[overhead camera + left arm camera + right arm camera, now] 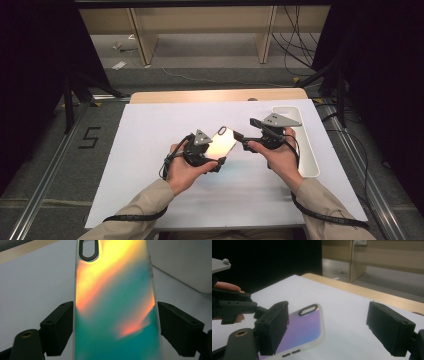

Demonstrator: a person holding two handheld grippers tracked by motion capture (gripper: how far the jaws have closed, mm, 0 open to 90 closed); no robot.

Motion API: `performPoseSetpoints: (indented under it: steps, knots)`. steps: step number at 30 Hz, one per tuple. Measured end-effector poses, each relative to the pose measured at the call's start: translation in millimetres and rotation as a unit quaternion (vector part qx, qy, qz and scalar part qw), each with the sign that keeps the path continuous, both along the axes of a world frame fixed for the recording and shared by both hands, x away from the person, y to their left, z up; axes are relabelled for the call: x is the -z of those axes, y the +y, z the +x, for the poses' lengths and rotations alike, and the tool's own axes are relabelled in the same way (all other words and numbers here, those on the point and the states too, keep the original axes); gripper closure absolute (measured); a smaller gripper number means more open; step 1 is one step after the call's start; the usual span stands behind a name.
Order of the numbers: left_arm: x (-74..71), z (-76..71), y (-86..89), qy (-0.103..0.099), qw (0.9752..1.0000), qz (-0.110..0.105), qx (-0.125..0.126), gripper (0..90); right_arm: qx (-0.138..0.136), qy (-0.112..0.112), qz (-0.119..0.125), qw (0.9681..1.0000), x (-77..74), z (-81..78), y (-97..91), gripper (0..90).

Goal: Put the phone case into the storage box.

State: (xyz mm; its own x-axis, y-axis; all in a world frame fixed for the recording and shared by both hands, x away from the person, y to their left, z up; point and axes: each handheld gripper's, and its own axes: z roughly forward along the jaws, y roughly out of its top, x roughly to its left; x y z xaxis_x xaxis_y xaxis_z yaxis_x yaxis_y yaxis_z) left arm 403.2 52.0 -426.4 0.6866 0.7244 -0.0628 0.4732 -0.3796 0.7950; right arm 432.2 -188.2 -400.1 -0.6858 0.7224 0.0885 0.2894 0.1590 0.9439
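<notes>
High view: above a white sheet (150, 165) covering a pale wooden table (165, 95) on grey carpet, the left gripper (207, 157) clamps the edges of a glossy iridescent phone case (222, 142), while the right gripper (240, 140), jaws apart, holds nothing beside a white oblong tray (312, 165).

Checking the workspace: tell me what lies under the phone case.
The phone case, held in the left gripper, hangs above the white table cover. The patch of cover directly beneath it is hidden.
</notes>
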Motion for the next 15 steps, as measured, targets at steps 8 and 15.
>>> performPoseSetpoints:
  steps: [8,15]
  knots:
    - [-0.7,-2.3,-3.1,-0.001,1.0,0.0,0.005,16.8,-0.005,0.009,-0.001,0.9999,2.5,6.0,11.7,19.1]
    - [-0.7,-5.0,-6.5,-0.003,0.9999,0.001,0.011,16.8,-0.006,0.013,0.005,0.9999,2.9,10.6,14.3,19.3]
